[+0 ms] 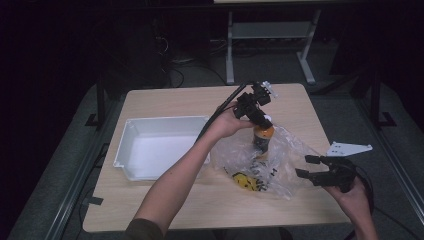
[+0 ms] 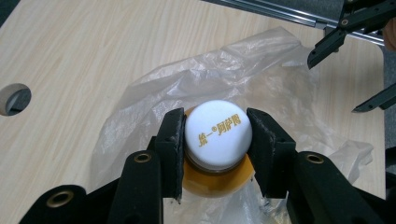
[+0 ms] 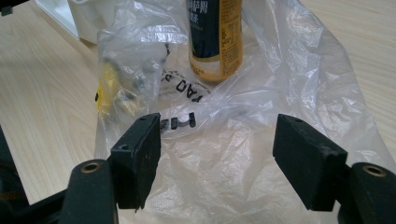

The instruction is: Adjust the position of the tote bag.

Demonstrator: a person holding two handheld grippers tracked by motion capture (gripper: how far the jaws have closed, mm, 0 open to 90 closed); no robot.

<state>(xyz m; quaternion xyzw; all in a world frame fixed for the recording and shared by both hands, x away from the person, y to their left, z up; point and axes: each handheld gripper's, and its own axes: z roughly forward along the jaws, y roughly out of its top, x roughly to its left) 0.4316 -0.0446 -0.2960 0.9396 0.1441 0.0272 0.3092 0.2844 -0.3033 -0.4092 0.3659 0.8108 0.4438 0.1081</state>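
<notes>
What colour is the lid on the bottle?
The bottle cap is white with gold writing, clearest in the left gripper view.

Bottle (image 3: 215, 39) upright amid plastic bag (image 3: 261, 126)

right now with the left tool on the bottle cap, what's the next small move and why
Probably lift the bottle straight up out of the plastic bag. The left tool already clamps its white cap, the bottle stands upright in the bag, and the right tool is open just short of the bag, able to hold it down.
</notes>
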